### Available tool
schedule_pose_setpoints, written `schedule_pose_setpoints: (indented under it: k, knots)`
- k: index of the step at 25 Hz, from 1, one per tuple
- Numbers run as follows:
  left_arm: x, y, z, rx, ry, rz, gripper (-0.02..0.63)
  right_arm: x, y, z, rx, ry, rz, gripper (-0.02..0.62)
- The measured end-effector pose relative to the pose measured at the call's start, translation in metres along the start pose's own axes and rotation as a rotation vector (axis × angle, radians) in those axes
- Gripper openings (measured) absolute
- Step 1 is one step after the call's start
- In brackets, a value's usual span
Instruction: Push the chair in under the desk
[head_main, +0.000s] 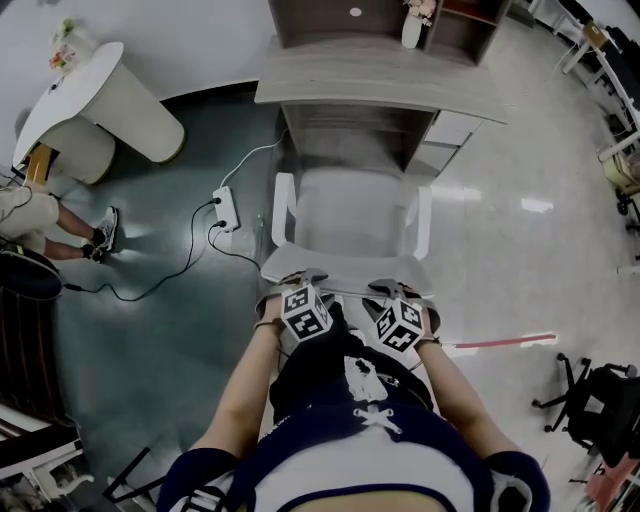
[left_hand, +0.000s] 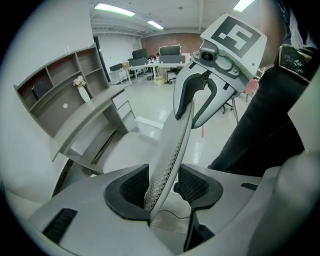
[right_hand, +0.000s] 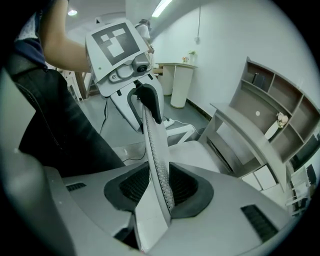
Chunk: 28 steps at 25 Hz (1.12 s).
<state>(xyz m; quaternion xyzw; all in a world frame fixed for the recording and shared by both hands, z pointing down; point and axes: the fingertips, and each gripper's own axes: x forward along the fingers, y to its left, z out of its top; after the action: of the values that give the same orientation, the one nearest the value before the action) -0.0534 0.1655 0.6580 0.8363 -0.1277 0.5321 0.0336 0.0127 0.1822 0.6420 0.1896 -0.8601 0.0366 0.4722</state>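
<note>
A white plastic chair (head_main: 355, 215) with a perforated backrest stood facing the knee opening of a grey wooden desk (head_main: 380, 85). Its seat was mostly out on the near side, with the far edge of the seat close to the desk front.

The left gripper (head_main: 300, 283) had its jaws closed partway onto the top rim of the backrest, and in the left gripper view (left_hand: 162, 187) the thin rim ran between the dark ribbed pads. The right gripper (head_main: 400, 290) was clamped the same way just to the right on that rim, with the rim pinched between its pads (right_hand: 160, 187).

On the far side of the desk stood an open grey shelf unit (right_hand: 280, 95). One compartment held a small white vase with pale flowers (head_main: 413, 25), and another held a small dark object (right_hand: 256, 78) too small to make out.

Each gripper's cube carried black-and-white square patterns, not letters. The person's dark shirt (head_main: 370, 385) bore a white print too blurred to read.

On the grey floor to the left of the chair lay a white power strip (head_main: 226, 208) with cables.
</note>
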Motion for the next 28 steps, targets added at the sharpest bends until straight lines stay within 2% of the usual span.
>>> schedule_pose_setpoints:
  k: [4, 10, 18, 28]
  knots:
    - [0.001, 0.012, -0.002, 0.014, 0.002, -0.019, 0.189, 0.005, -0.007, 0.006, -0.004, -0.012, -0.043, 0.115]
    - [0.004, 0.041, -0.001, 0.032, 0.011, -0.032, 0.19, 0.016, -0.028, 0.017, 0.013, -0.007, -0.018, 0.117]
    - [0.009, 0.071, 0.007, 0.047, 0.021, -0.06, 0.19, 0.024, -0.055, 0.024, 0.024, 0.009, -0.053, 0.117]
    - [0.012, 0.082, 0.011, 0.044, -0.003, -0.072, 0.186, 0.033, -0.069, 0.022, -0.017, 0.028, -0.045, 0.118]
